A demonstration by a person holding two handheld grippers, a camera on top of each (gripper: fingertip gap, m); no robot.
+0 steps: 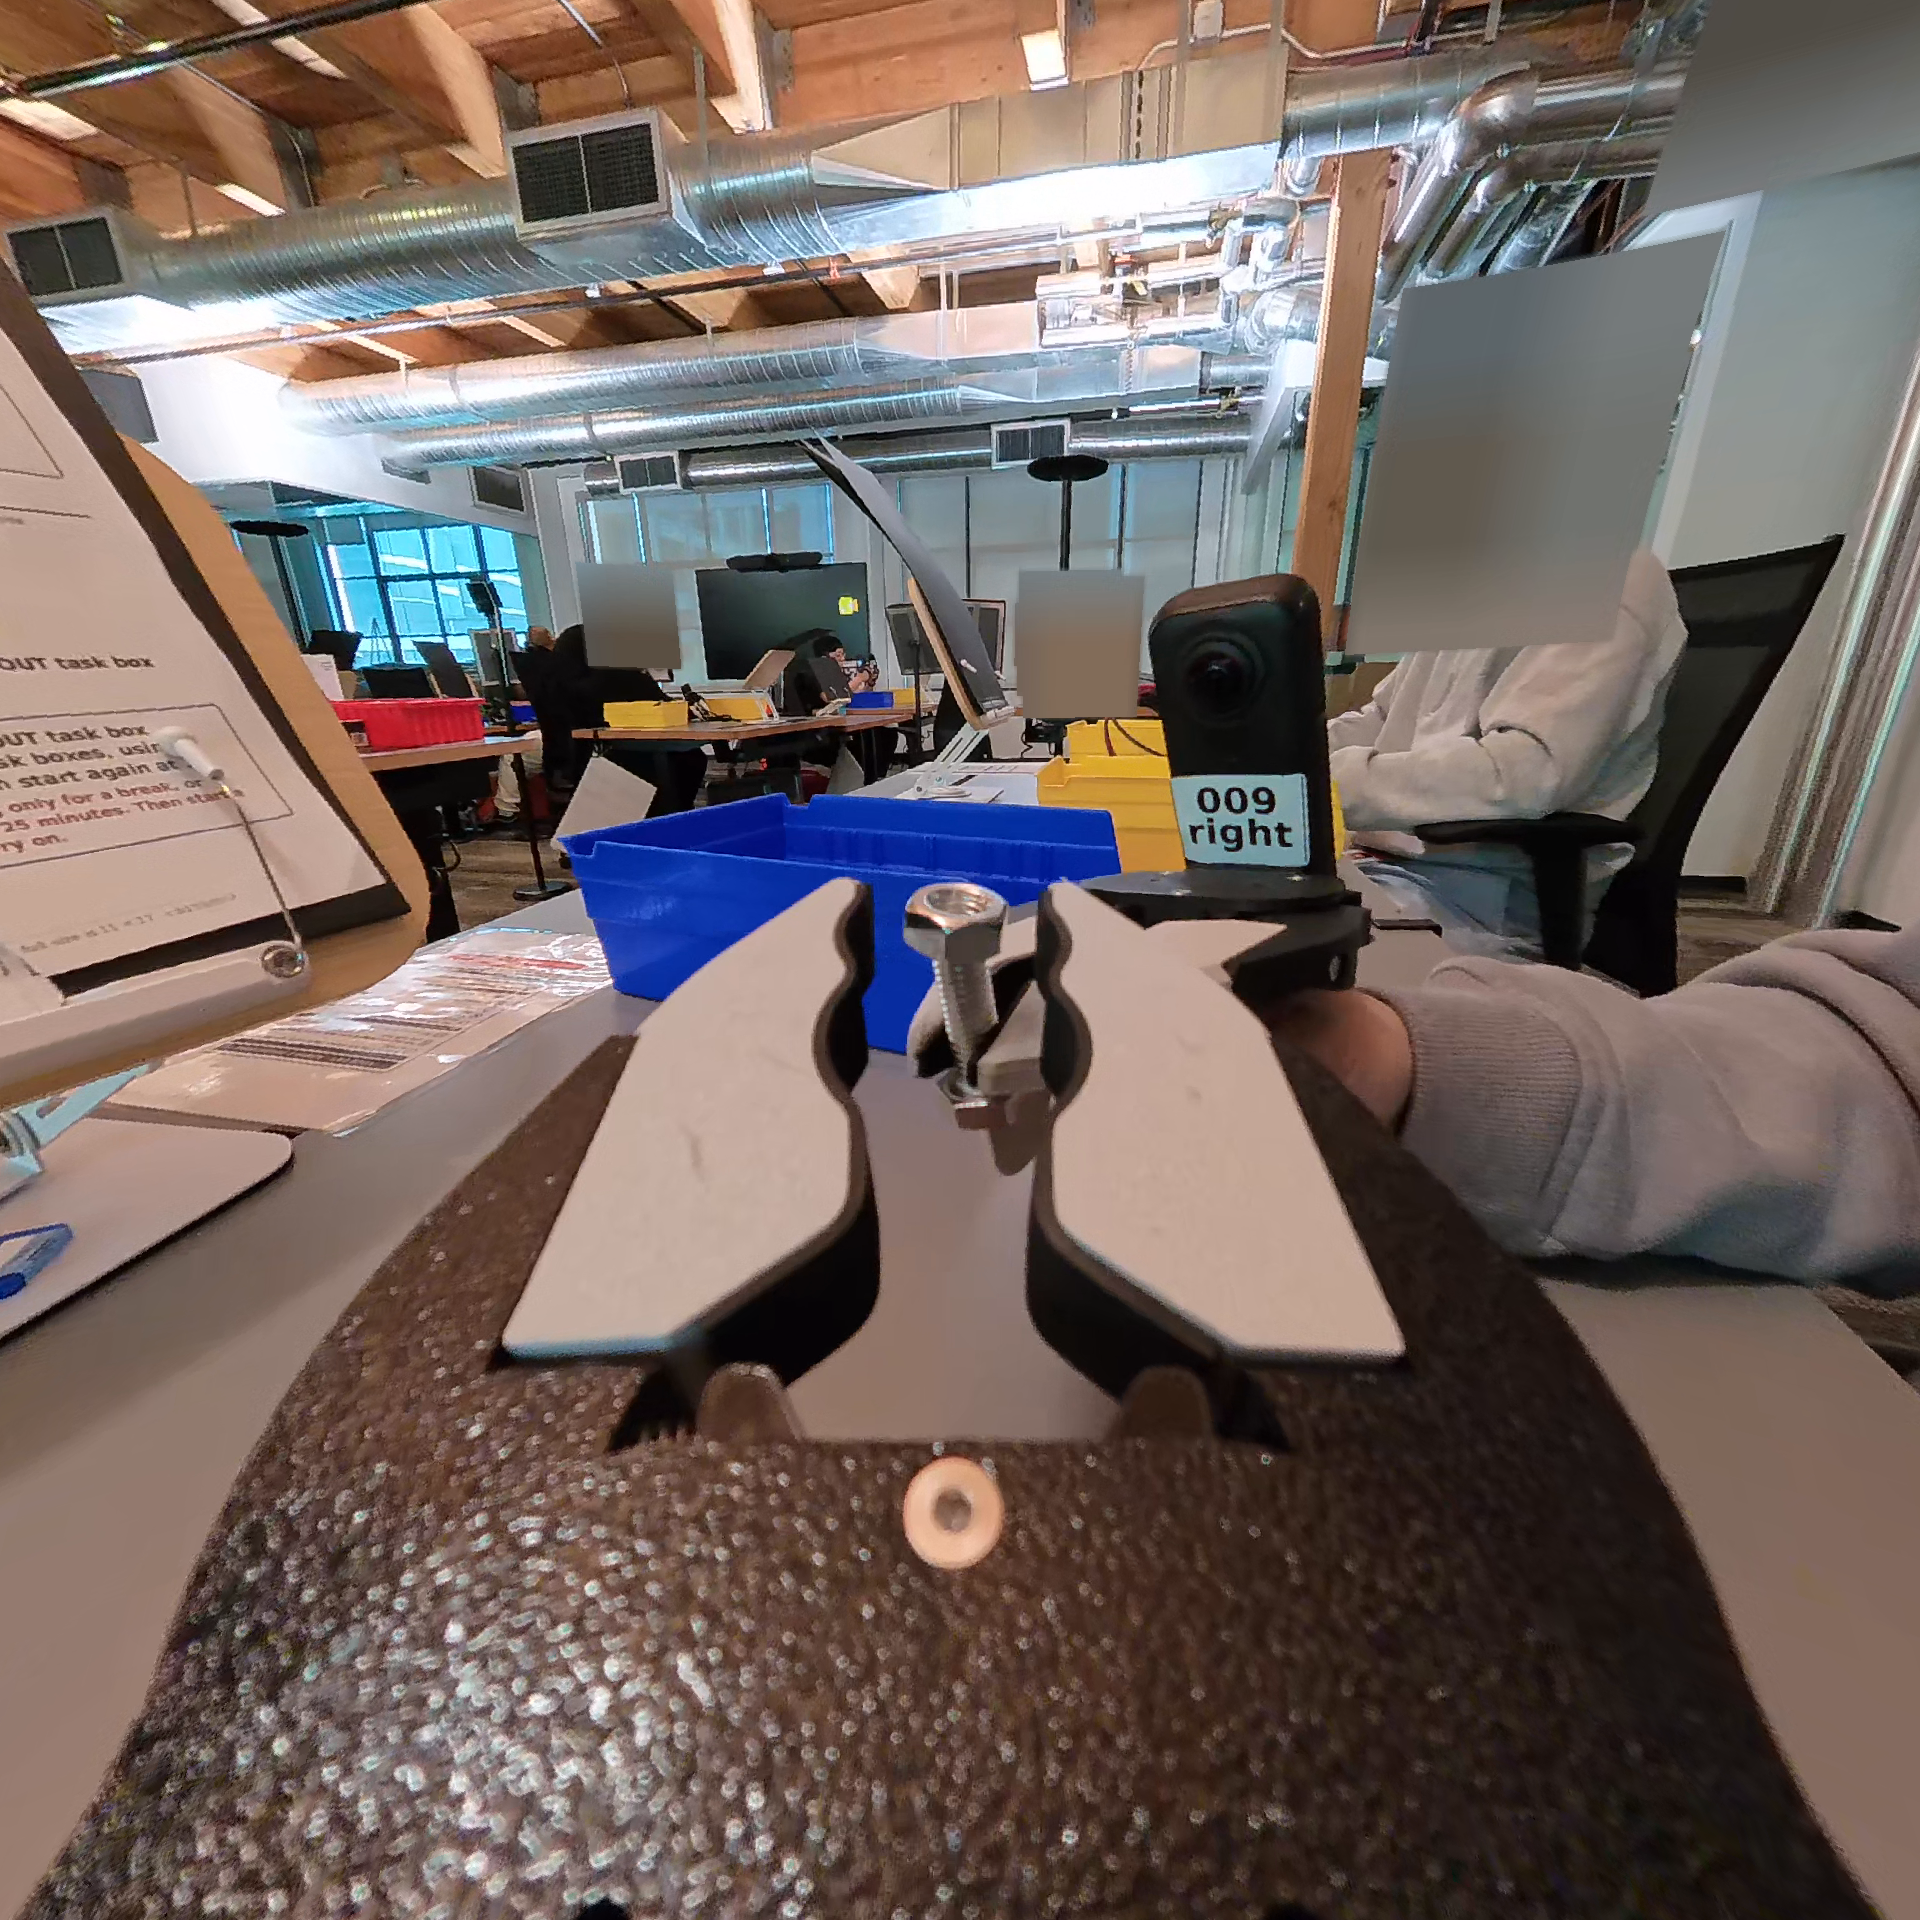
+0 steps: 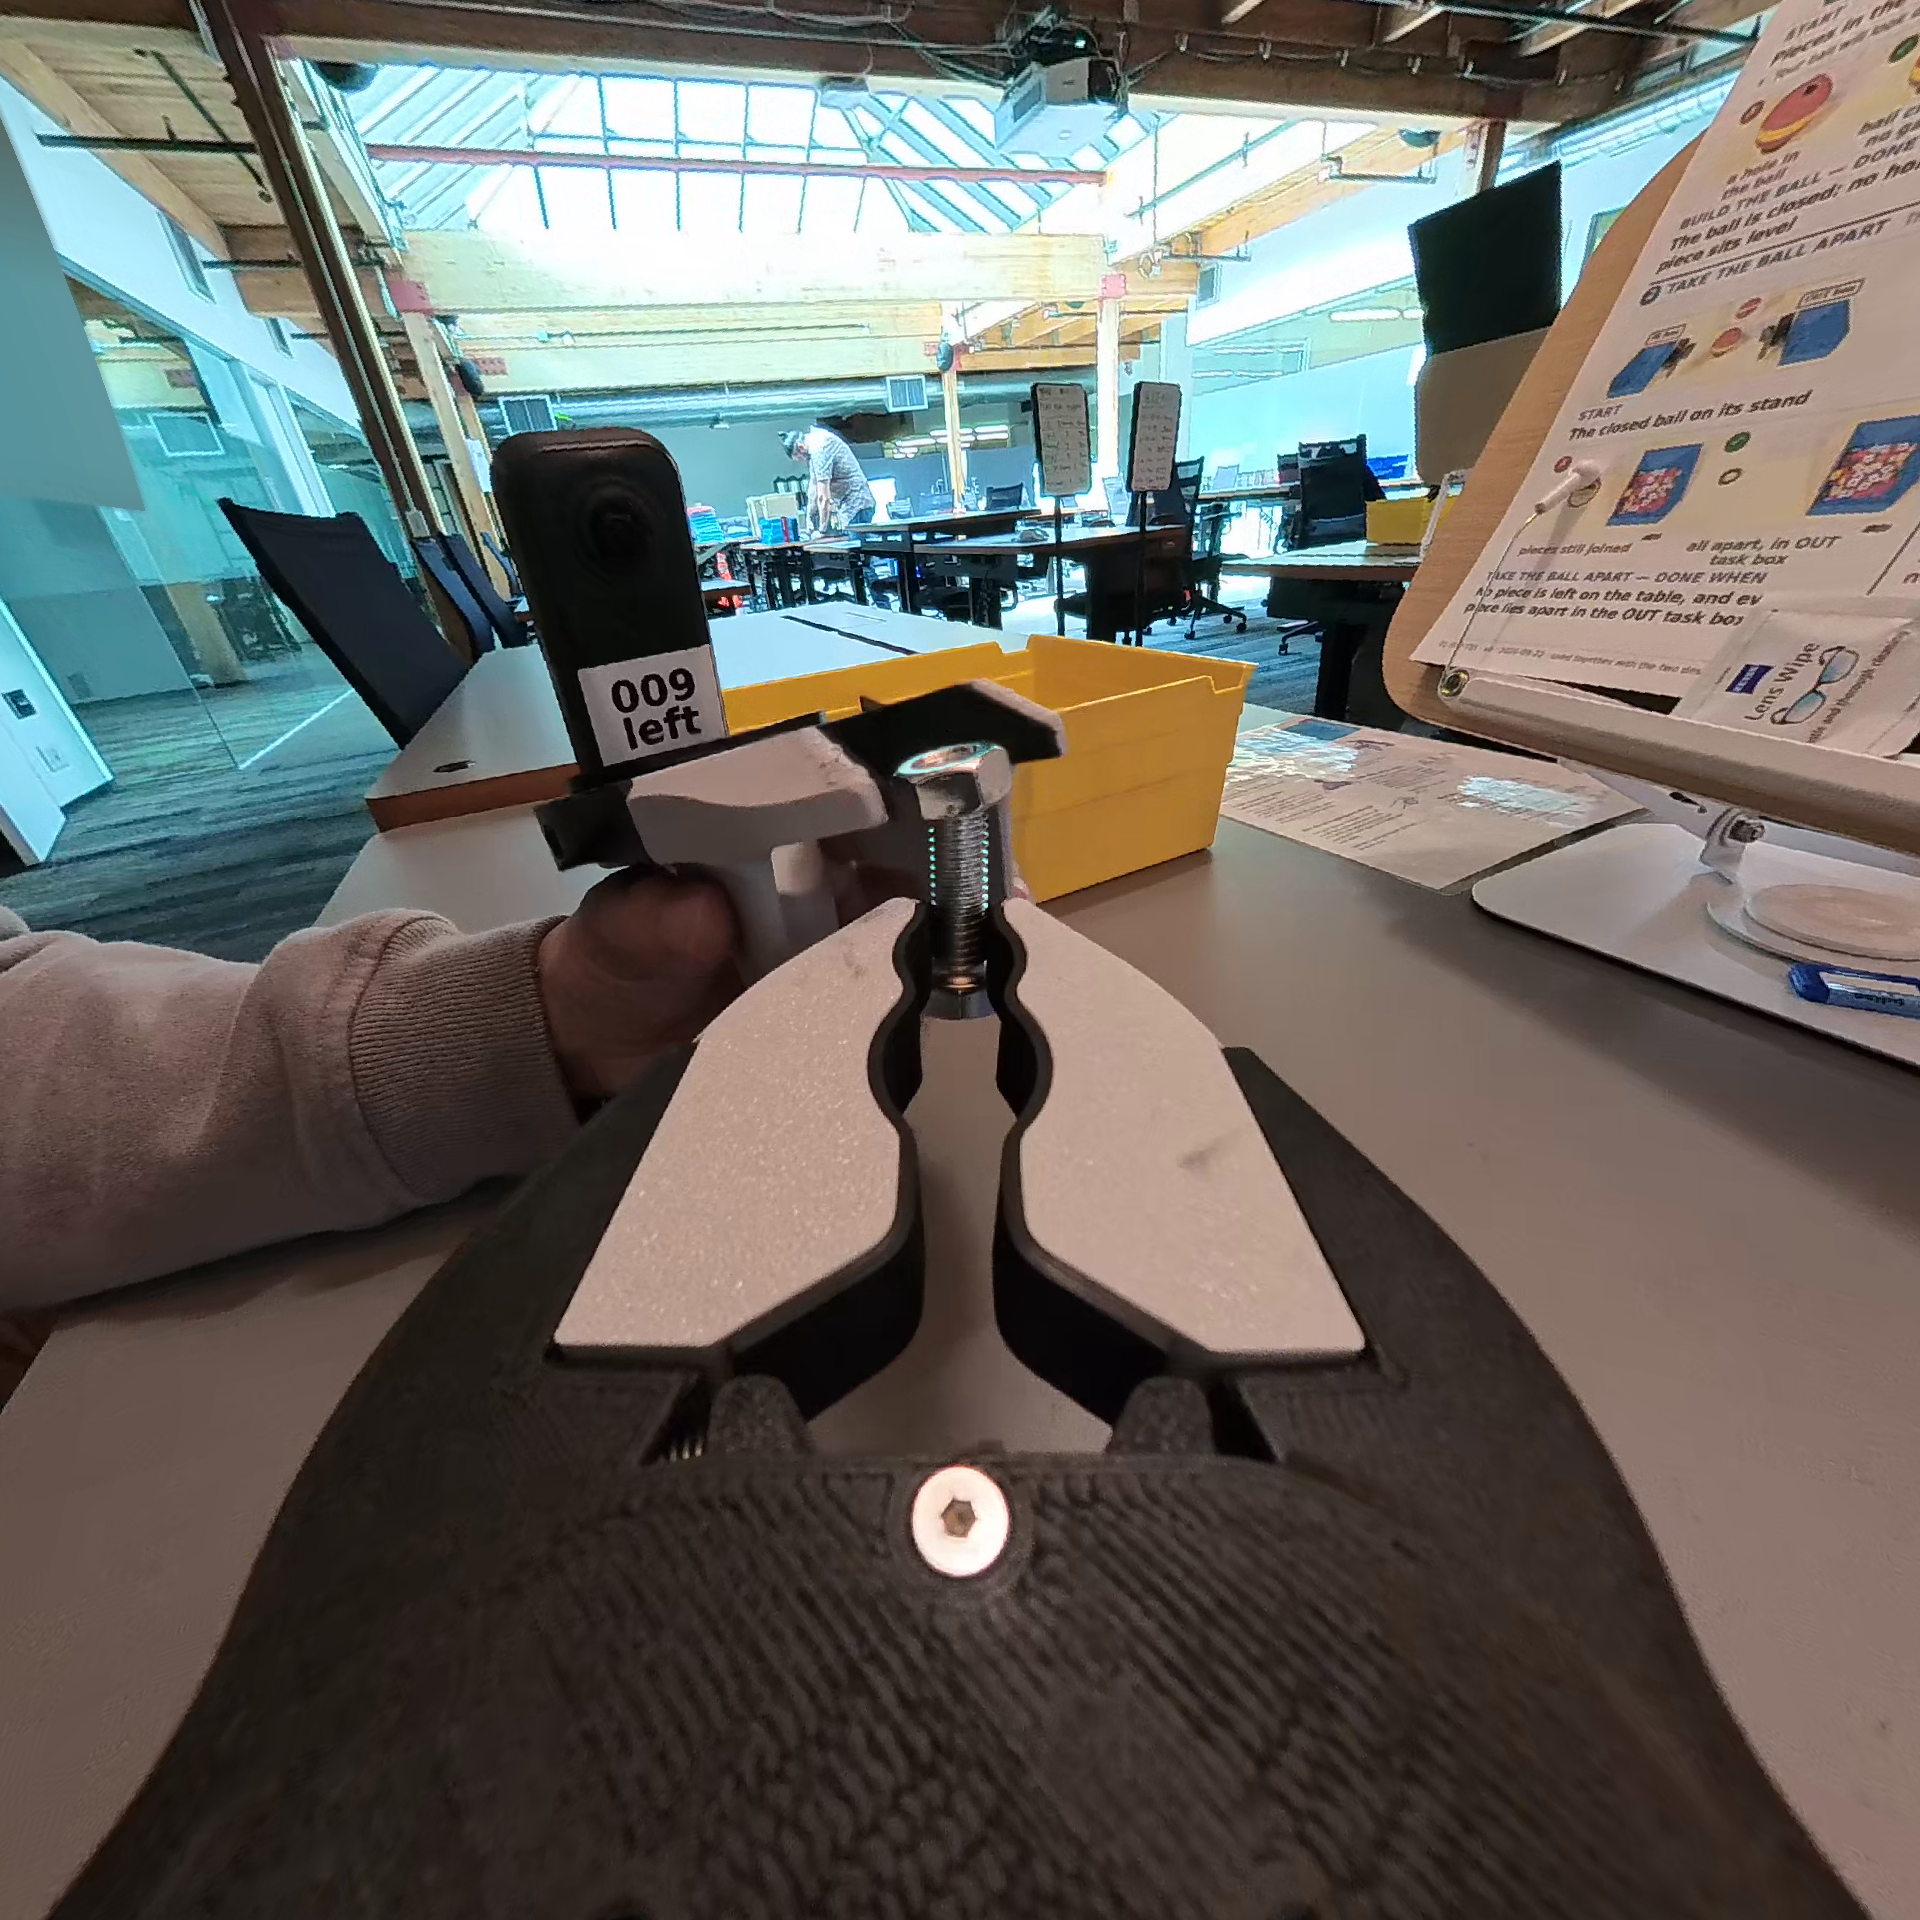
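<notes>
A silver bolt (image 2: pixel 958 883) stands upright with a hex nut (image 1: pixel 954 914) on its upper end. My right gripper (image 2: pixel 958 925) is shut on the bolt's threaded shaft and holds it above the grey table (image 2: pixel 1455 1143). Its fingers (image 1: pixel 1013 1049) show low on the bolt in the left wrist view. My left gripper (image 1: pixel 954 920) is open, with one pad on each side of the nut and a gap on both sides. Its fingers (image 2: pixel 769 800) show around the nut in the right wrist view.
A blue bin (image 1: pixel 727 883) stands just behind the bolt, and a yellow bin (image 2: pixel 1122 769) on the other side. An instruction stand (image 2: pixel 1662 416) and a laminated sheet (image 2: pixel 1403 800) sit at the table's edge. A person in white (image 1: pixel 1475 748) sits nearby. The grippers are tip to tip, or close to it.
</notes>
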